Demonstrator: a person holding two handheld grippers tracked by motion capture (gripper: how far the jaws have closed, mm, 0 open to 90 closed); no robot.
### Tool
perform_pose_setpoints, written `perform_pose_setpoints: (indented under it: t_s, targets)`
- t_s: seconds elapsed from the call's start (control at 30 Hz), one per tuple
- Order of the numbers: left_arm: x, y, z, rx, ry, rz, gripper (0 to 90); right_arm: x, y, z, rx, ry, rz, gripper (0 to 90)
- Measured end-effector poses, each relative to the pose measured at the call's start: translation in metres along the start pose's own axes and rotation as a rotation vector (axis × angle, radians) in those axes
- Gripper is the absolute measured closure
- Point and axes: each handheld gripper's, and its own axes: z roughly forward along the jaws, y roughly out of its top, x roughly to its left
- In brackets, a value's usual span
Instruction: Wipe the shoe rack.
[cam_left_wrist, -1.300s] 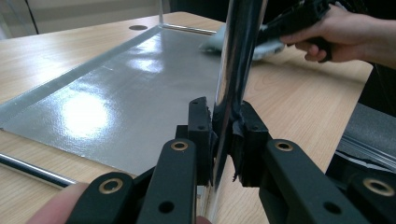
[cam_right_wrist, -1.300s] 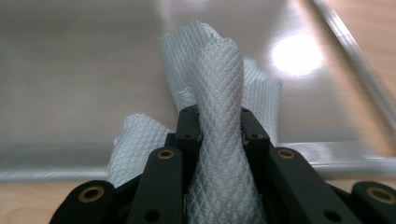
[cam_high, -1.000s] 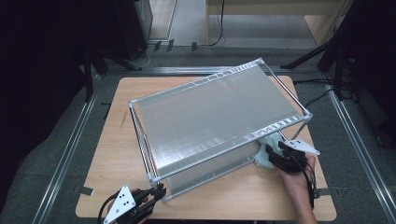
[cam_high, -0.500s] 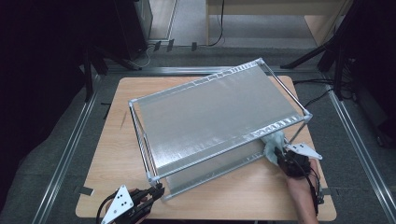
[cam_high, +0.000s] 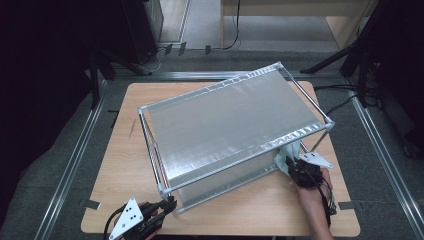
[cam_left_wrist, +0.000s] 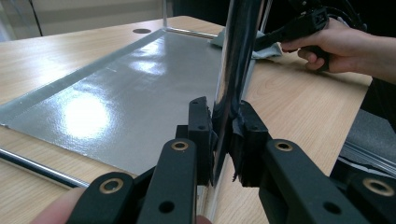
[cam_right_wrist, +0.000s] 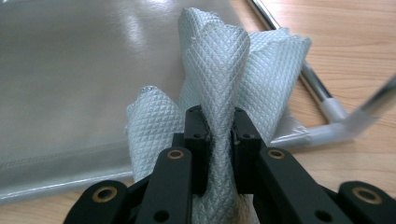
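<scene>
From the high view, a two-tier metal rack (cam_high: 227, 127) sits askew on the table (cam_high: 120, 200); the left gripper (cam_high: 167, 204) grips its near-left corner post, probably to steady the rack, while the right gripper (cam_high: 295, 167) is at the near-right corner of the lower shelf, where a pale cloth (cam_high: 289, 159) lies. In the left gripper view, the jaws are pressed on the chrome post (cam_left_wrist: 233, 60) from both sides, just above the lower shelf (cam_left_wrist: 126, 88), and the other hand (cam_left_wrist: 341, 44) works at the far corner. In the right gripper view, the jaws, which have just been closing, pinch a bunched fold of the quilted cloth (cam_right_wrist: 222, 65), the rest draped over the shelf edge (cam_right_wrist: 84, 70), seemingly ready for wiping the shelf.
</scene>
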Motion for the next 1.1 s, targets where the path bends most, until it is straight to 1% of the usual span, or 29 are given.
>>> perform_pose_setpoints:
  t_s: [0.07, 0.1, 0.13, 0.17, 0.2, 0.23, 0.27, 0.3, 0.33, 0.4, 0.43, 0.47, 0.5, 0.53, 0.6, 0.63, 0.67, 0.7, 0.73, 0.77, 0.8, 0.83, 0.87, 0.93, 0.97, 1.0, 1.03, 1.07, 1.1]
  targets:
    - [0.000, 0.000, 0.000, 0.000, 0.000, -0.002, 80.1, 0.005, -0.001, 0.000, -0.001, 0.002, -0.010, 80.7]
    - [0.000, 0.000, 0.000, 0.004, 0.000, 0.000, 80.1, 0.011, -0.002, -0.001, -0.002, 0.004, -0.030, 80.6]
    - [0.000, 0.000, 0.000, 0.004, 0.000, 0.000, 80.1, 0.011, -0.002, -0.001, -0.002, 0.004, -0.030, 80.6]
    - [0.000, 0.000, 0.000, 0.004, 0.000, 0.001, 80.1, 0.014, -0.003, -0.001, -0.002, 0.009, -0.036, 80.5]
    - [0.000, 0.000, 0.000, 0.005, 0.003, 0.009, 80.2, 0.020, -0.004, -0.002, -0.001, 0.018, -0.058, 80.3]
    - [0.000, 0.000, 0.000, 0.005, 0.003, 0.009, 80.2, 0.020, -0.004, -0.002, -0.001, 0.018, -0.058, 80.3]
    - [0.000, 0.000, 0.000, 0.005, 0.003, 0.007, 80.2, 0.024, -0.004, -0.003, 0.001, 0.019, -0.065, 80.3]
    - [0.000, 0.001, 0.000, 0.007, 0.000, 0.004, 80.2, 0.029, -0.005, -0.003, 0.006, 0.033, -0.074, 80.3]
    - [0.000, 0.001, 0.000, 0.007, 0.002, 0.004, 80.2, 0.033, -0.006, -0.004, 0.006, 0.042, -0.073, 80.3]
    - [-0.001, 0.001, 0.001, 0.003, 0.010, 0.004, 80.2, 0.039, -0.006, -0.006, 0.014, 0.077, -0.057, 80.1]
    - [-0.001, 0.001, 0.001, 0.003, 0.010, 0.004, 80.2, 0.039, -0.006, -0.006, 0.014, 0.077, -0.057, 80.1]
    - [-0.001, 0.000, 0.001, 0.002, 0.013, 0.003, 80.2, 0.044, -0.006, -0.006, 0.023, 0.097, -0.058, 79.7]
    - [-0.002, 0.001, 0.001, 0.004, 0.019, 0.003, 80.2, 0.054, -0.005, -0.005, 0.042, 0.113, -0.073, 78.9]
    - [-0.002, 0.001, 0.001, 0.004, 0.019, 0.003, 80.2, 0.058, -0.005, -0.005, 0.054, 0.110, -0.093, 78.7]
    - [-0.003, 0.001, 0.000, 0.006, 0.022, 0.002, 80.2, 0.067, -0.004, -0.006, 0.066, 0.111, -0.112, 79.9]
    - [-0.003, 0.001, 0.000, 0.007, 0.022, 0.003, 80.2, 0.072, -0.006, -0.006, 0.064, 0.115, -0.124, 80.2]
    - [-0.003, 0.001, 0.000, 0.007, 0.022, 0.003, 80.2, 0.072, -0.006, -0.006, 0.064, 0.115, -0.124, 80.2]
    - [-0.004, 0.001, -0.001, 0.013, 0.022, 0.011, 80.3, 0.081, -0.011, -0.007, 0.040, 0.118, -0.149, 80.8]
    - [-0.004, 0.002, -0.001, 0.015, 0.020, 0.010, 80.2, 0.085, -0.012, -0.008, 0.036, 0.114, -0.149, 81.0]
    - [-0.004, 0.002, -0.001, 0.015, 0.020, 0.010, 80.1, 0.085, -0.012, -0.008, 0.036, 0.114, -0.149, 81.0]
    - [-0.003, 0.002, -0.001, 0.013, 0.019, 0.006, 80.1, 0.094, -0.011, -0.007, 0.051, 0.139, -0.178, 81.0]
    - [-0.003, 0.002, -0.001, 0.012, 0.019, 0.005, 80.1, 0.094, -0.011, -0.007, 0.051, 0.139, -0.178, 81.0]
    - [-0.004, 0.002, 0.000, 0.011, 0.017, 0.005, 80.0, 0.102, -0.011, -0.009, 0.062, 0.167, -0.181, 80.9]
    - [-0.004, 0.002, 0.000, 0.011, 0.017, 0.007, 80.0, 0.109, -0.013, -0.010, 0.062, 0.188, -0.173, 80.8]
    - [-0.004, 0.002, 0.001, 0.011, 0.015, 0.007, 80.0, 0.109, -0.013, -0.010, 0.062, 0.188, -0.173, 80.8]
    - [-0.006, 0.002, 0.003, 0.013, 0.010, 0.012, 80.0, 0.118, -0.015, -0.013, 0.065, 0.217, -0.167, 80.9]
    - [-0.008, 0.003, 0.004, 0.012, 0.008, 0.016, 80.1, 0.123, -0.016, -0.014, 0.063, 0.231, -0.171, 80.9]
    - [-0.008, 0.003, 0.004, 0.012, 0.008, 0.016, 80.1, 0.123, -0.016, -0.014, 0.063, 0.231, -0.171, 80.9]
    - [-0.010, 0.003, 0.006, 0.014, 0.005, 0.021, 80.1, 0.129, -0.018, -0.015, 0.064, 0.246, -0.180, 80.9]
